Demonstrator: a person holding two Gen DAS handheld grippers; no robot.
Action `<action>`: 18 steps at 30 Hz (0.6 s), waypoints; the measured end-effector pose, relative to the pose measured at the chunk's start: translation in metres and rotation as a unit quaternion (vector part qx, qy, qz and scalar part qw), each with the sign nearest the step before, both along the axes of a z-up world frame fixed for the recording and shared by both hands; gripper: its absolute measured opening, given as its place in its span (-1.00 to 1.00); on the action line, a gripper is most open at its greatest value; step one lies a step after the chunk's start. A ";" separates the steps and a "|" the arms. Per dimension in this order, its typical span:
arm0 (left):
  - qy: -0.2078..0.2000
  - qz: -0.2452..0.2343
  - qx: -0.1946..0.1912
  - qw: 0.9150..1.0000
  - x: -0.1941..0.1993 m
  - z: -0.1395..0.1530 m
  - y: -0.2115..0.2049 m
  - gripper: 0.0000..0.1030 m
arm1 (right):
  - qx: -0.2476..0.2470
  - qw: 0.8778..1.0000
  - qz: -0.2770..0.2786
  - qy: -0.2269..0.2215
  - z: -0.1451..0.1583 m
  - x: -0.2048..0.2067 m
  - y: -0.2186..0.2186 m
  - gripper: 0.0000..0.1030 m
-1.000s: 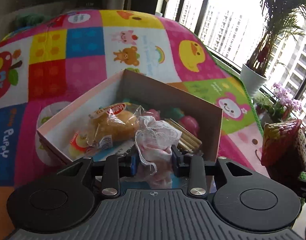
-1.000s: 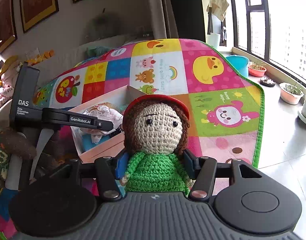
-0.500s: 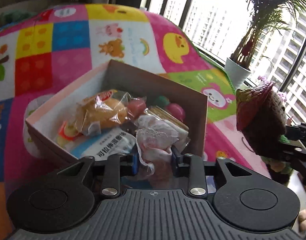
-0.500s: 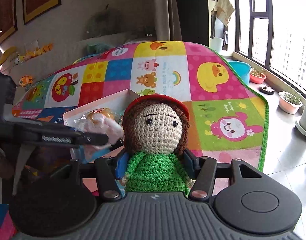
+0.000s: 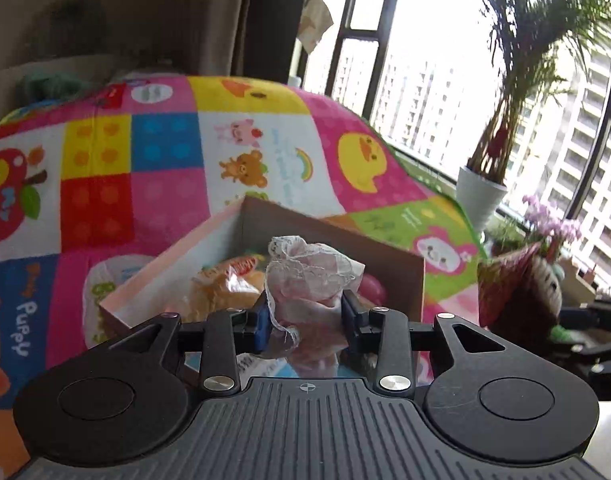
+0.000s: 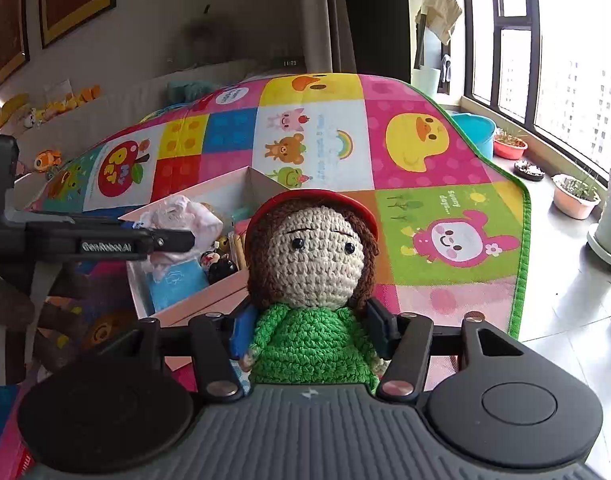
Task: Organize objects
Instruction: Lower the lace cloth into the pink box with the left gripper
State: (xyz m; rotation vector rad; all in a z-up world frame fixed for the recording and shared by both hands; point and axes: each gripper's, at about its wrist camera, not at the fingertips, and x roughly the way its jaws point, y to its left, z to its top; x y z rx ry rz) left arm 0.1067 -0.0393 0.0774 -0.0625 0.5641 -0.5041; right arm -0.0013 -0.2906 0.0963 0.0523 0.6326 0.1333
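Jaws of the left gripper (image 5: 305, 316) pinch a crumpled white-and-pink lace-edged cloth (image 5: 311, 276), with its blue pads pressed into the folds on both sides; they have just been opening slightly, yet the bundle sits between them, held. Jaws of the right gripper (image 6: 311, 330) clamp the green torso of a crocheted doll with brown yarn hair and a red cap (image 6: 311, 264), unchanged from a second ago. Change noted: the cloth, a second ago low among the box contents, now rides higher, its top level with the far wall of the open pink cardboard box (image 5: 329, 232), and the camera tilts up toward the window. Reading: the cloth is judged to be coming out of the box, not going in, so its sorting is unfinished. Location: box at 12 o'clock of the left gripper, on a patchwork cartoon play mat (image 5: 165, 160); in the right view the box lies at 10 o'clock of the doll. Count: one cloth; one doll; one box; inside it, one wrapped yellow bun (image 5: 225, 280), one blue packet (image 6: 173, 284), one round pink item, and a few small dark figures (image 6: 219, 264), number uncertain. Beyond the mat: one tall palm in a white pot (image 5: 481, 200) at 2 o'clock.
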 end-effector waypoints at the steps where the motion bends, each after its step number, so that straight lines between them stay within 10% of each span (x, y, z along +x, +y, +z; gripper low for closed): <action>1: -0.012 0.006 -0.016 1.000 -0.002 0.004 0.005 -0.25 | 0.001 1.000 -0.002 0.000 0.000 0.001 -0.001 0.09; 5: 0.010 -0.049 -0.027 0.998 0.001 0.009 0.003 -0.19 | 0.001 1.000 -0.005 0.001 -0.001 0.005 -0.002 0.09; 14: -0.110 -0.017 0.026 0.993 -0.023 0.022 -0.010 -0.18 | -0.002 1.000 0.003 0.003 -0.002 0.006 0.002 0.09; 18: -0.062 -0.078 0.051 0.994 -0.023 0.011 -0.021 -0.13 | 0.001 1.000 0.001 0.010 -0.005 0.006 0.001 0.09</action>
